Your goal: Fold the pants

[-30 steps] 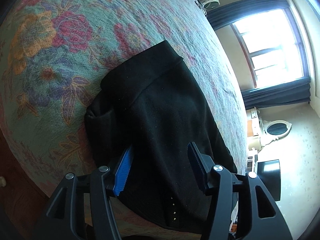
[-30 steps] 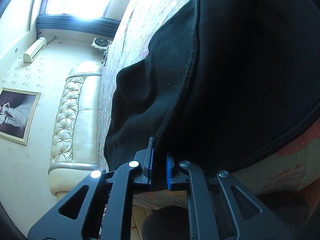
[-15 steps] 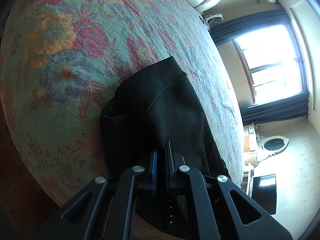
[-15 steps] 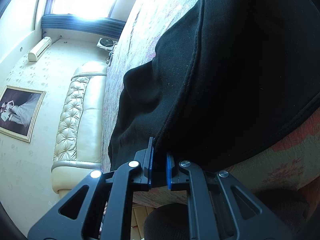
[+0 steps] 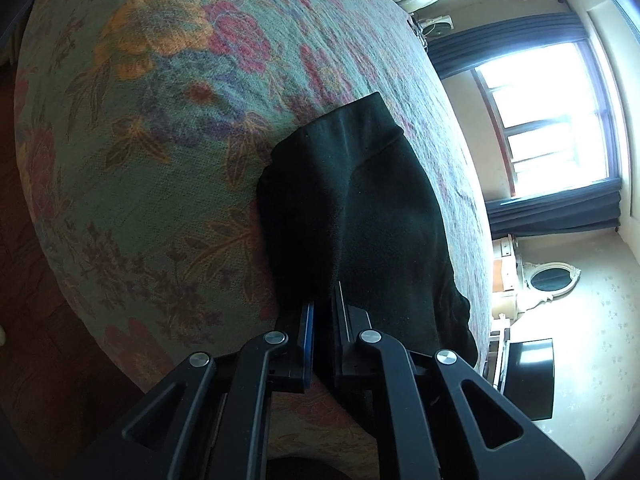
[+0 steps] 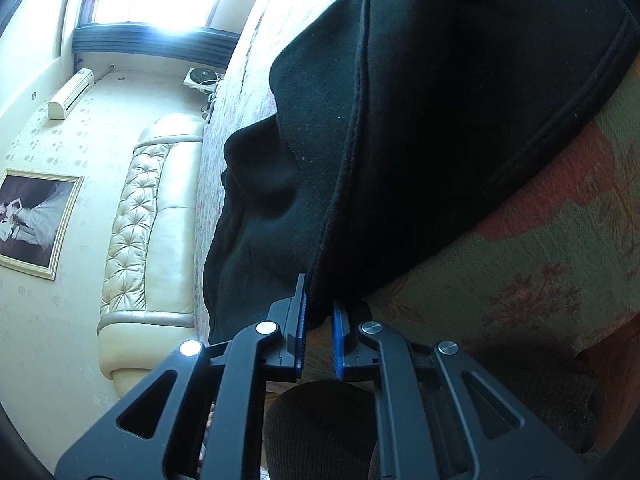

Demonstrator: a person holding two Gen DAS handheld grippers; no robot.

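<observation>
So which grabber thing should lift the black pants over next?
Probably both together: left gripper and right gripper are each shut on the pants at the bed's near edge.

Quick headcount of what's in shot. One pair of black pants (image 5: 360,208), bunched into a single heap. One bed with a floral bedspread (image 5: 160,140) and one cream tufted headboard (image 6: 148,216). Two grippers: the left gripper (image 5: 322,316) and the right gripper (image 6: 318,304), each with two fingers, so four fingers total, and two blue pads visible on the right one. One window (image 5: 548,120), one wall air conditioner (image 6: 70,94), one framed picture (image 6: 32,220), one oval mirror (image 5: 550,280), one small fan (image 6: 202,78) and one black screen (image 5: 528,376).
</observation>
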